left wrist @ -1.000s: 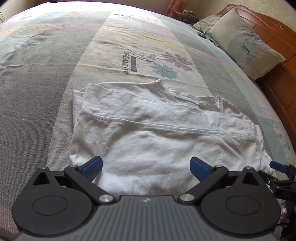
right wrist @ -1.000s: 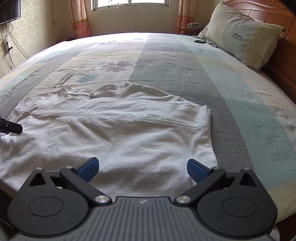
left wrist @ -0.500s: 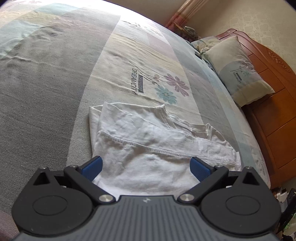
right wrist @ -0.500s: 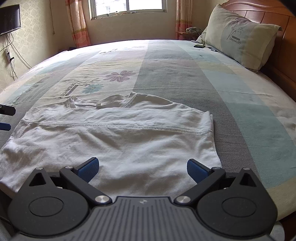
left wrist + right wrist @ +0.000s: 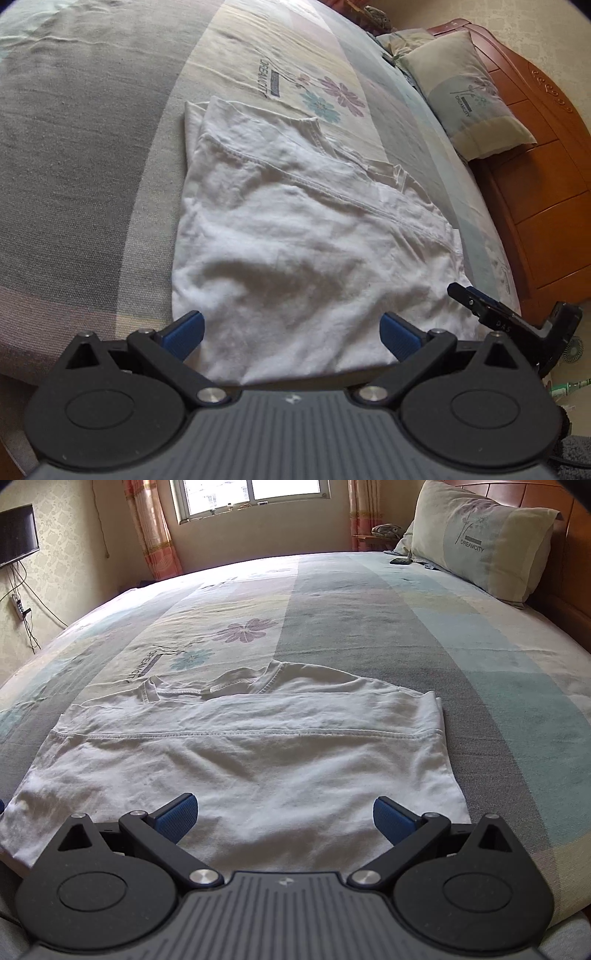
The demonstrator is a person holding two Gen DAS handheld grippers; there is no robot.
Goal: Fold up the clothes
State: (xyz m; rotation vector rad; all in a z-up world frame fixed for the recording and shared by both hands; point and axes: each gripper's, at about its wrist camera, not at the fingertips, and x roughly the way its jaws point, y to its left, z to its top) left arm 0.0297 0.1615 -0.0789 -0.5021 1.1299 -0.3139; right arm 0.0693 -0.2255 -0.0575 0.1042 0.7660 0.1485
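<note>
White T-shirt (image 5: 243,760), part-folded, hem turned up toward the collar, flat on the bed (image 5: 480,657) near its front edge. Next fold, judged: pinch both near corners evenly, lift together, keep edges aligned. Left gripper (image 5: 291,330) and right gripper (image 5: 282,812) hover low over the near edge, jaws wide, empty.

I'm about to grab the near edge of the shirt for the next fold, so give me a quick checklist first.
1. Left gripper open: ok.
2. Right gripper open: ok.
3. Both empty, no cloth between the fingers: ok.
4. Shirt lies flat on the bed, hem folded up towards the collar: ok.
5. Near edge within view of both grippers: ok.
6. Near edge hanging over the bed's side: cannot tell.
</note>
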